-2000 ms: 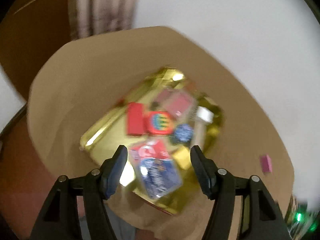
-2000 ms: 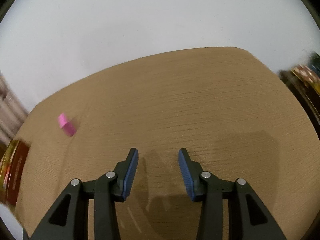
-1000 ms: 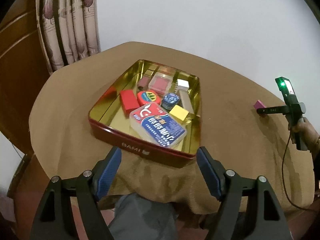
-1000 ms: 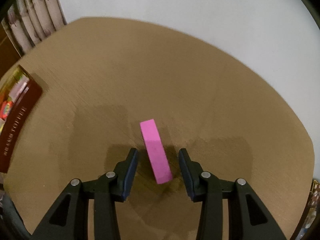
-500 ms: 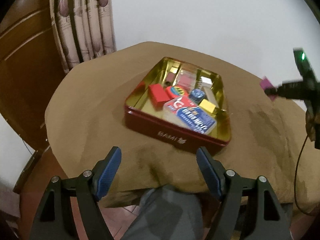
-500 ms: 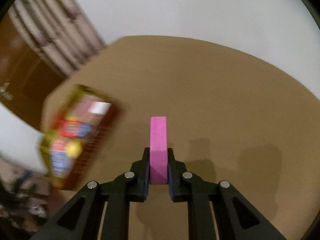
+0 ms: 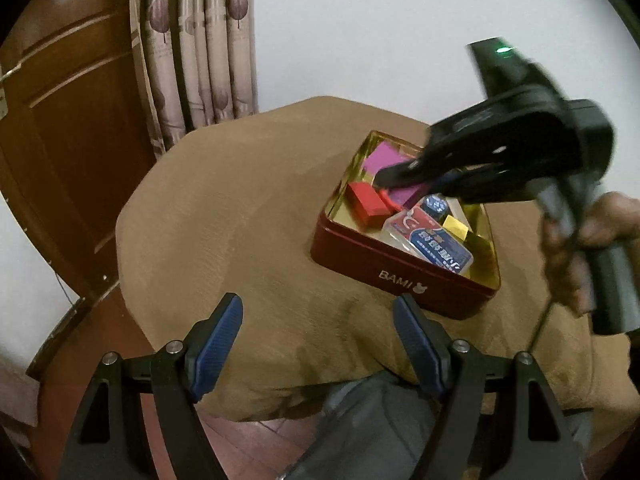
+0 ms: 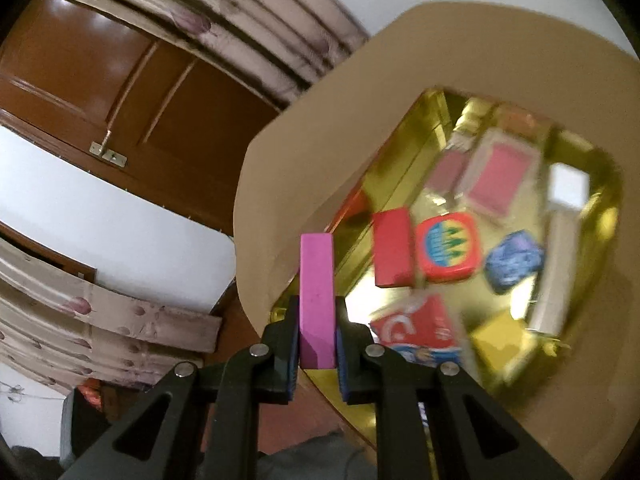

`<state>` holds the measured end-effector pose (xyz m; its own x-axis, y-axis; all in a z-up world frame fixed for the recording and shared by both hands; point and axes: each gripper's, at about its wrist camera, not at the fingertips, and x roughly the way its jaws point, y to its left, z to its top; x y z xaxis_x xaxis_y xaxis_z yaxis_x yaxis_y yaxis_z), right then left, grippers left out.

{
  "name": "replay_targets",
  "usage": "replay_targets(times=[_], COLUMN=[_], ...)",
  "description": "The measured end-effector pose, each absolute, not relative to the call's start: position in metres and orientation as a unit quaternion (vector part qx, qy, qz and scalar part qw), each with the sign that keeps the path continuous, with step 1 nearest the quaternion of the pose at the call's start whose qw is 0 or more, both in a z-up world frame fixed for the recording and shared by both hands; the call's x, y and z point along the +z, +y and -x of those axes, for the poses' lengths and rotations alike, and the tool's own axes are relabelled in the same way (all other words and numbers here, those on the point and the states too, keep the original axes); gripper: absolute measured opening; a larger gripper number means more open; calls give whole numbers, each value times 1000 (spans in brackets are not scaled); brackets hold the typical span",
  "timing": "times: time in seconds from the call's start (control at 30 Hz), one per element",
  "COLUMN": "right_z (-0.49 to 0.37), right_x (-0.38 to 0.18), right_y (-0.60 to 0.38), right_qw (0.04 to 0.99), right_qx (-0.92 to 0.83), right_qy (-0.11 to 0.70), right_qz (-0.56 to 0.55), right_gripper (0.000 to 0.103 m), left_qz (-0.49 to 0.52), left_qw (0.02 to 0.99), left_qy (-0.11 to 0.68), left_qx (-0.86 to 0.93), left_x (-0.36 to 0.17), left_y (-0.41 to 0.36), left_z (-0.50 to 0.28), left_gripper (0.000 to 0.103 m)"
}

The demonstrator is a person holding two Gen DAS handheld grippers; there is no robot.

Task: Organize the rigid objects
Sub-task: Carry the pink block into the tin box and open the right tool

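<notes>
My right gripper (image 8: 317, 332) is shut on a pink block (image 8: 317, 296) and holds it above the near-left rim of a red tin with a gold inside (image 8: 404, 140). In the left wrist view the right gripper (image 7: 404, 178) hangs over the tin (image 7: 400, 276) with the pink block (image 7: 384, 162) in its jaws. The tin holds a red block (image 7: 366, 202), a blue-and-red card box (image 7: 432, 240), a yellow block (image 7: 458, 227) and several other small items. My left gripper (image 7: 318, 336) is open and empty, low at the table's near edge.
The tin sits on a round table with a tan cloth (image 7: 240, 216). A brown wooden door (image 7: 60, 140) and a patterned curtain (image 7: 196, 48) stand behind on the left. A person's grey-trousered knee (image 7: 372, 428) shows below the table edge.
My right gripper closed on the pink block, lifted it off the table and carried it left over the tin. My left gripper drew back from the tin, staying open.
</notes>
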<state>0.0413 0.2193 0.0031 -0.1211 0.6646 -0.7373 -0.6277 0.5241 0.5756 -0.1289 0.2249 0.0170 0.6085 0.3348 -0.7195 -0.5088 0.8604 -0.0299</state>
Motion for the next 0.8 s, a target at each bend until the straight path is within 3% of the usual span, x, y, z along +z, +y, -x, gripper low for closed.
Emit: replay_targets(times=[0.1, 0.43, 0.7, 0.77, 0.8], right_z=[-40, -34, 44, 65, 71], right_x=[-11, -22, 41, 48, 50], right_y=[231, 248, 138, 110, 102], right_qw=[659, 677, 888, 915, 923], right_qx=[475, 455, 321, 281, 269], right_qy=[583, 579, 324, 286, 272], right_qz=[-14, -13, 60, 43, 33], right_gripper=[15, 23, 24, 33, 45], left_qz=[116, 123, 82, 77, 72], left_qw=[890, 884, 885, 891, 896], left_qy=[374, 372, 369, 357, 343], left_qx=[235, 256, 271, 269, 273], left_x=[16, 20, 31, 37, 42], left_y=[227, 234, 231, 229, 227], left_z=[129, 133, 125, 124, 123], left_gripper=[82, 87, 89, 89, 90])
